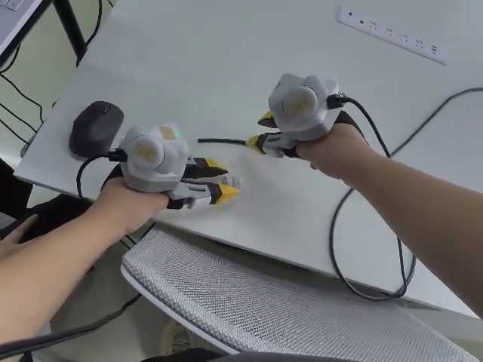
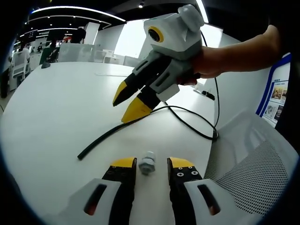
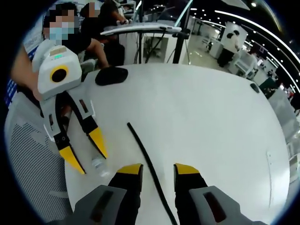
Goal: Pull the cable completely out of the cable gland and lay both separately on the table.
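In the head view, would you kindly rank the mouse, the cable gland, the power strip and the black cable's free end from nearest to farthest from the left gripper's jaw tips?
1. The cable gland, between the tips of the left gripper.
2. The free end of the black cable, just beyond them.
3. The mouse, off to the left.
4. The power strip, at the far right.

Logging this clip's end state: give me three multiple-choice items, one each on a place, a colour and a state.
1. Where is the small grey cable gland? A between the left gripper's open jaws; B on the floor; C in a bare hand.
2. The thin round cable is: A white; B black; C red.
3. Cable and gland are: A joined; B apart on the white table; C both lifted.
Key: A, it sits between those jaw tips; B, dark against the table; B, the cable's end lies bare.
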A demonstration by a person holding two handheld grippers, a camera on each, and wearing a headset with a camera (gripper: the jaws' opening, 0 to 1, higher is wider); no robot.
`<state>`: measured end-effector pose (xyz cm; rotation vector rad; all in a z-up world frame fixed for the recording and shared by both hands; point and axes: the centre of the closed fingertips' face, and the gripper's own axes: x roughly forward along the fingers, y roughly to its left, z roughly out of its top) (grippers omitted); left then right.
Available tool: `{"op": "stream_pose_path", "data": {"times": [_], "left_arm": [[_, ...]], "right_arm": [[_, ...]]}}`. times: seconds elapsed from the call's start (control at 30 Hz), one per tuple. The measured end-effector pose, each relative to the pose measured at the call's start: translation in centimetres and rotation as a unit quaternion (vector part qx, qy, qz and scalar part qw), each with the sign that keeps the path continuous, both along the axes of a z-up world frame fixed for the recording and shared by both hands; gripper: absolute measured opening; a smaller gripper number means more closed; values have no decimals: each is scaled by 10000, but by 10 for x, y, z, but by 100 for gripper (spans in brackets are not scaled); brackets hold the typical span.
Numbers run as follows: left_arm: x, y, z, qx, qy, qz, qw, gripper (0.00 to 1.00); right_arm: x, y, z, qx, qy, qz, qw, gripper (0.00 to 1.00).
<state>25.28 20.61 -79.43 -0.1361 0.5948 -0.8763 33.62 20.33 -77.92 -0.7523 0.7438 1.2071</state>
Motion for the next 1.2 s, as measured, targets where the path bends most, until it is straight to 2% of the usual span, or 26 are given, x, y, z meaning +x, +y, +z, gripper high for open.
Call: {"op": "stream_pose_path", "data": {"times": [0.1, 0.27, 0.4, 0.5, 0.6, 0.67, 0.83, 0.97, 1.03, 1.07, 1.1, 1.2], "left_arm": [[-3, -1, 6, -19, 22, 27, 10000, 32], [-7, 0, 21, -183, 45, 109, 9998, 38], [-12, -3, 37, -397, 102, 88, 9991, 46], [-16, -4, 47, -364, 11, 33, 9993, 47], [-19, -5, 64, -508, -2, 65, 9987, 50], [-22, -4, 71, -523, -24, 72, 9986, 52], [-29, -2, 83, -469, -92, 31, 9989, 59], [-35, 2, 91, -414, -90, 5, 9991, 62], [-37, 5, 92, -403, -21, 20, 9992, 63], [-38, 7, 94, -381, -23, 44, 9993, 64], [-39, 8, 96, -363, -43, 51, 9993, 65], [-42, 13, 102, -301, -16, 47, 9995, 69]], "right_arm": [[-1, -8, 16, 279, 100, -273, 9992, 30], [-6, -23, 39, 564, 114, -444, 9974, 38], [-16, -35, 58, 881, 149, -558, 9944, 46], [-22, -45, 68, 1048, 183, -656, 9922, 50], [-30, -63, 78, 1179, 185, -832, 9894, 51], [-32, -70, 84, 1335, 206, -986, 9859, 53], [-35, -94, 106, 1845, 222, -1428, 9722, 57], [-42, -112, 118, 2081, 220, -1680, 9633, 59], [-45, -120, 123, 2203, 262, -1873, 9569, 60], [-51, -124, 128, 2271, 266, -1920, 9544, 60], [-54, -128, 129, 2288, 250, -1930, 9538, 61], [-63, -142, 135, 2436, 262, -2097, 9466, 64]]}}
